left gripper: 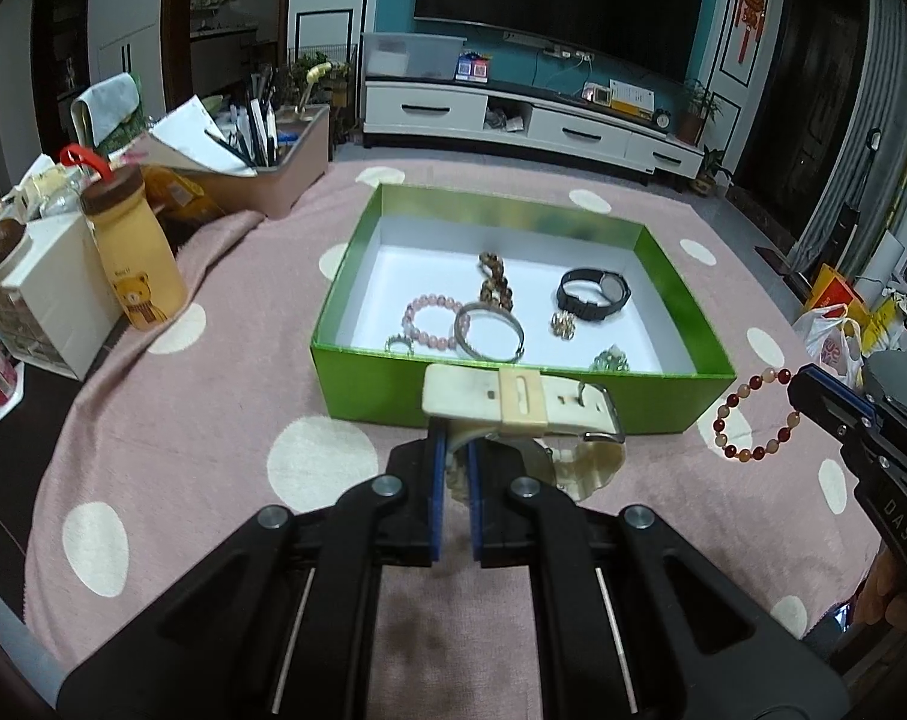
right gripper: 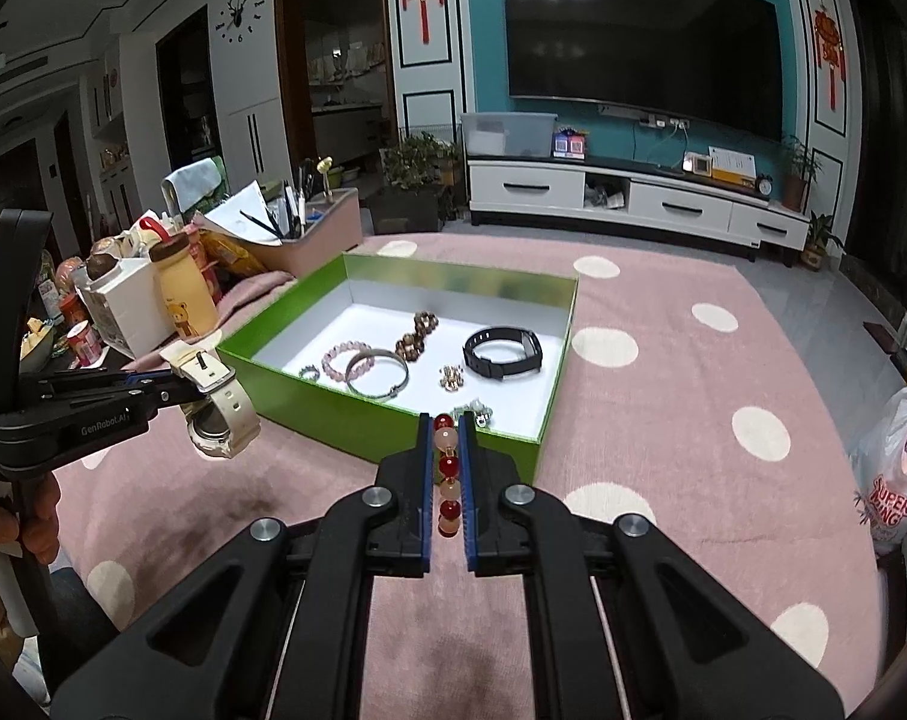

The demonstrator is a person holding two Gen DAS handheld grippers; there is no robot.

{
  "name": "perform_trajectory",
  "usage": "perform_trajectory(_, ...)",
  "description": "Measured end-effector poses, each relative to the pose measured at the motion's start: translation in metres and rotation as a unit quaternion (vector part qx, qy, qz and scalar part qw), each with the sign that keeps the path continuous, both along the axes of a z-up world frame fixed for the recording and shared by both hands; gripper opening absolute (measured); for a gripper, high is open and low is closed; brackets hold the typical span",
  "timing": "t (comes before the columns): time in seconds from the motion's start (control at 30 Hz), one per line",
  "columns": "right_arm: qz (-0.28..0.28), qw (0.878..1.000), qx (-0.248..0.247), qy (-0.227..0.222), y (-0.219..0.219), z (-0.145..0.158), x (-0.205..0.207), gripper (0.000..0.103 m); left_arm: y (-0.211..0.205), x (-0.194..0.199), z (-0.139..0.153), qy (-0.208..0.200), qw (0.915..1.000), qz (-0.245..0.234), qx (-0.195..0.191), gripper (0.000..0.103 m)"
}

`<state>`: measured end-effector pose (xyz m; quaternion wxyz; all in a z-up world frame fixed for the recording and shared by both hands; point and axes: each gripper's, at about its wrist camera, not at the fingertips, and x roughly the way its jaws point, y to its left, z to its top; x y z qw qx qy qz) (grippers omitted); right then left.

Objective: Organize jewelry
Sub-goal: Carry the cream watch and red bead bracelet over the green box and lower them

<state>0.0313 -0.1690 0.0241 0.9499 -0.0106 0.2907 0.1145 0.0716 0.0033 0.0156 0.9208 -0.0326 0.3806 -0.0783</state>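
A pink cloth with white dots (left gripper: 213,420) covers the table, a green box (left gripper: 513,396) on it before a television. At left, the left gripper (left gripper: 456,456) is clamped on a cream watch (left gripper: 525,408), lifted just short of the box. At right, the right gripper (right gripper: 447,450) pinches a red bead bracelet (right gripper: 447,468), beside the box's near corner.

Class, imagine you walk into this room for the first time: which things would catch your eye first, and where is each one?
The bright green box in the middle of the pink spotted blanket stands out first, with bracelets and a black watch lying inside. Just in front of it, the left tongs hold up a cream watch, and the right tongs grip a red and peach bead bracelet beside the box's right corner.
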Motion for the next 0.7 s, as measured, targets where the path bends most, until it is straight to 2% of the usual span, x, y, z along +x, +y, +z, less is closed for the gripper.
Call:
perform_trajectory(0.4,0.012,1.000,-0.001,-0.027,0.005,0.021,0.010,0.007,-0.005,0.013,0.029,-0.027,0.9996,-0.004,0.009,0.006)
perform_trajectory(0.7,0.020,0.999,-0.002,-0.041,0.011,0.034,0.026,0.007,-0.009,0.024,0.039,-0.037,0.9992,-0.007,0.014,0.006)
